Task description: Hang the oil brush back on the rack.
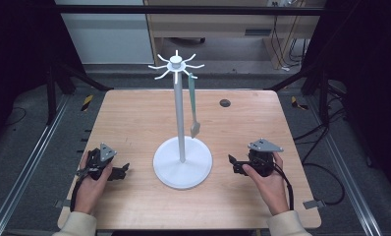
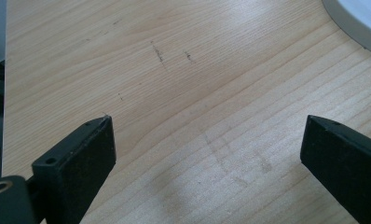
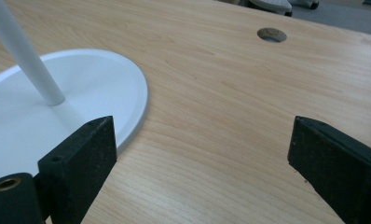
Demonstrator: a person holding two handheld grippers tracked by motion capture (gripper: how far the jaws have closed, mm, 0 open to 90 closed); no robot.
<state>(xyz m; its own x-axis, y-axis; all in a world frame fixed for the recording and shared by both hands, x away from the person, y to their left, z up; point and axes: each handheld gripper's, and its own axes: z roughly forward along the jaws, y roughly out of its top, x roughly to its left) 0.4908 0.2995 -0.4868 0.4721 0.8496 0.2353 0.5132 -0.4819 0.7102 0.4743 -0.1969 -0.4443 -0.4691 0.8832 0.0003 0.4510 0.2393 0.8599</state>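
From my remote station, the high view reads soft and slightly grainy: even overhead light falls on the pale wooden table [image 1: 134, 123], while the surroundings sink into near-black. The white round-based hanger stand [image 1: 182, 162] glares faintly and casts only a weak shadow. In the left gripper view, I see diffuse grey shadows on the wood grain between the jaws. In the right gripper view, the near black jaws blur slightly; the far table edge softens.
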